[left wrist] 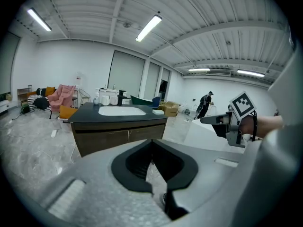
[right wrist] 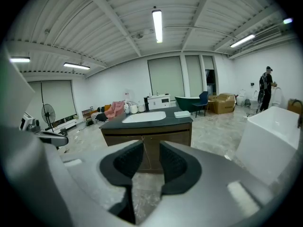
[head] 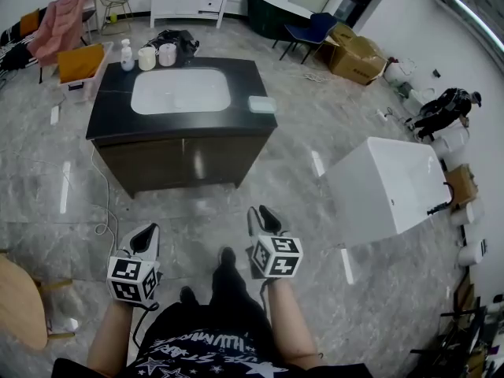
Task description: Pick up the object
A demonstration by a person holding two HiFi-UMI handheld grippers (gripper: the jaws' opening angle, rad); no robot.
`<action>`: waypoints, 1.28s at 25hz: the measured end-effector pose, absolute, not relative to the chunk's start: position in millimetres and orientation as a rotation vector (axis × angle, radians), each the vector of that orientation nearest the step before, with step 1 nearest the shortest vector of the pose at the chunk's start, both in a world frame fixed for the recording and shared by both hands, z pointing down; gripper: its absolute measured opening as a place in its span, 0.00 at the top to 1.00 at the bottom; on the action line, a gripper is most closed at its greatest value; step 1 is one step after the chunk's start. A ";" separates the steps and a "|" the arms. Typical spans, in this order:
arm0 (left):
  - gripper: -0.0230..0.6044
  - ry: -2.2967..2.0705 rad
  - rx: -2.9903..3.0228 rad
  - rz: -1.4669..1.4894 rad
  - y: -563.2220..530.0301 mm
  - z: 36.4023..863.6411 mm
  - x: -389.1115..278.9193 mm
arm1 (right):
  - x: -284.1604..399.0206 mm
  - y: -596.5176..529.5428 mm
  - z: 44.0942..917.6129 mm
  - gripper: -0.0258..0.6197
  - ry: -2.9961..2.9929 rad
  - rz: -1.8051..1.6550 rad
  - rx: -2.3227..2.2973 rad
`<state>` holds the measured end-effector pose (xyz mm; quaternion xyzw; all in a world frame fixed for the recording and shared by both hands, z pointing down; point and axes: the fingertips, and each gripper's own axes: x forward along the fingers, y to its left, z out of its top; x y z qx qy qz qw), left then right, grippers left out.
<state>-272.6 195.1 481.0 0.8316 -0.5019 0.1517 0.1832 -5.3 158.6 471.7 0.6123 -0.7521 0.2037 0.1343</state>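
Right tool [right wrist: 151, 151] gapes toward vanity [head: 112, 115], whose pale block [head: 262, 104] lies left-right.

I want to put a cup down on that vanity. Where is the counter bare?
Bare: the dark countertop left of the basin, and the front strip between basin and edge. Crowded: the far left corner, with a bottle and two cups; a pale box takes the right side.

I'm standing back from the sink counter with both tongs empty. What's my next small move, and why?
Probably step forward toward the counter. The left tongs and right tongs hang well short of it, so the pale block near its right edge looks out of reach from here.
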 end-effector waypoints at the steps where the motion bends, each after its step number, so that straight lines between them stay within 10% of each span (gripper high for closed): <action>1: 0.95 -1.415 2.349 0.427 189.6 481.1 -269.6 | -2.9 154.4 472.9 0.77 -2.179 0.592 1.775; 32: 0.95 -1.654 2.225 0.435 -104.1 468.8 -96.3 | 166.8 -190.7 498.8 0.66 -2.319 0.672 1.558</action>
